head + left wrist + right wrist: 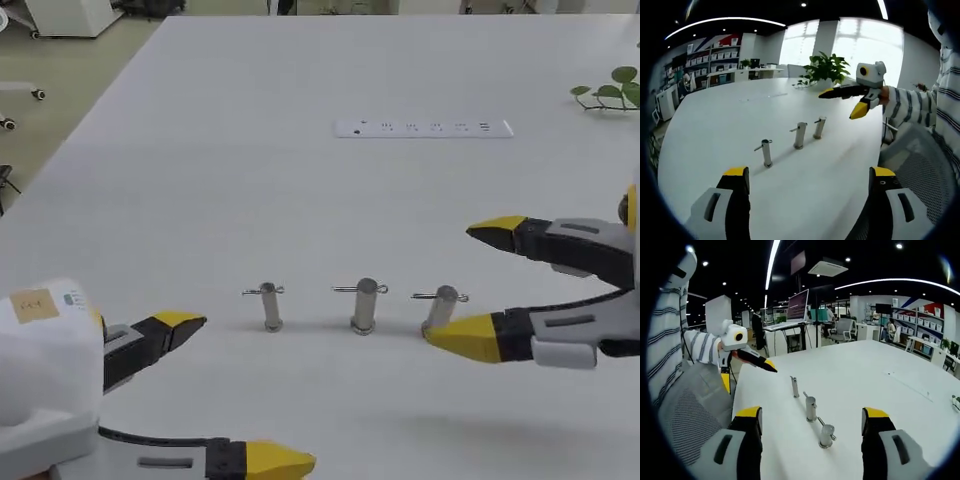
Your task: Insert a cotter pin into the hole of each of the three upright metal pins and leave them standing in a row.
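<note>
We work over a wide white table (200, 150). The left gripper (240, 392) hangs at its near left and the right gripper (452, 283) at the right, both with jaws spread wide and holding nothing. A power strip (423, 128) lies far off, and a plant (610, 90) sits at the far right edge.

In the middle stands a row of three metal pins: the left pin (271, 305), the middle pin (365, 305) and the right pin (440, 308). We count three cotter pins, one through each head: (262, 291), (355, 289), (432, 296).

The inserting looks finished to us. What remains is to draw back cleanly. We would lift the right gripper up and away first, since its near jaw hangs close to the right pin.
</note>
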Demonstrator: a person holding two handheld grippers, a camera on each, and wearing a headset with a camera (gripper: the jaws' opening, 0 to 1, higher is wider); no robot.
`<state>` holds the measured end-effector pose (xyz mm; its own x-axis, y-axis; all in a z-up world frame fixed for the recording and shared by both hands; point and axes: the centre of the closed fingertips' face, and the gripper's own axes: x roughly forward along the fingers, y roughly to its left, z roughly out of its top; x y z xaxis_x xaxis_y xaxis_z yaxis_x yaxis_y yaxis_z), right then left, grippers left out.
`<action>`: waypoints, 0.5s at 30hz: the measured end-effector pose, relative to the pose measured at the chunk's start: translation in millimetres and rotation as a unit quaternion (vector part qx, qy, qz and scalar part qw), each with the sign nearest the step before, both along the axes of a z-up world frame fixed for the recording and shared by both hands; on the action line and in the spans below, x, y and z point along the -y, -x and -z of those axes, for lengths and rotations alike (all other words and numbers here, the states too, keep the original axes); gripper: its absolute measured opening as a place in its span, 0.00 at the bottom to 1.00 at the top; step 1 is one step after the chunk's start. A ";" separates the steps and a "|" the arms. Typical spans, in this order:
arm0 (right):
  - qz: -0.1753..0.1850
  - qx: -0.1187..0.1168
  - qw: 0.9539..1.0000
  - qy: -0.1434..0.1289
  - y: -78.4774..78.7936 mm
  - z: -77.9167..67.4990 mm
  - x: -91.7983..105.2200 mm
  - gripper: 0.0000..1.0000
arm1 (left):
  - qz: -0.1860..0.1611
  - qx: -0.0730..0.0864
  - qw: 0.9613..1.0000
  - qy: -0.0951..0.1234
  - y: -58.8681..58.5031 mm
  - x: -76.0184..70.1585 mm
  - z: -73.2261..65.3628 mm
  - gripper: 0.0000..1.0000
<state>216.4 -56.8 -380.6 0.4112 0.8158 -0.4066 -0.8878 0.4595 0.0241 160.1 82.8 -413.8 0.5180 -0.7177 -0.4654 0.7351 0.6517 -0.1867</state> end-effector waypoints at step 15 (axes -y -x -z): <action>0.075 -0.038 0.996 -0.015 22.9 -11.1 22.7 0.94 | -0.022 0.008 1.000 0.016 -7.9 -14.0 -16.7 0.99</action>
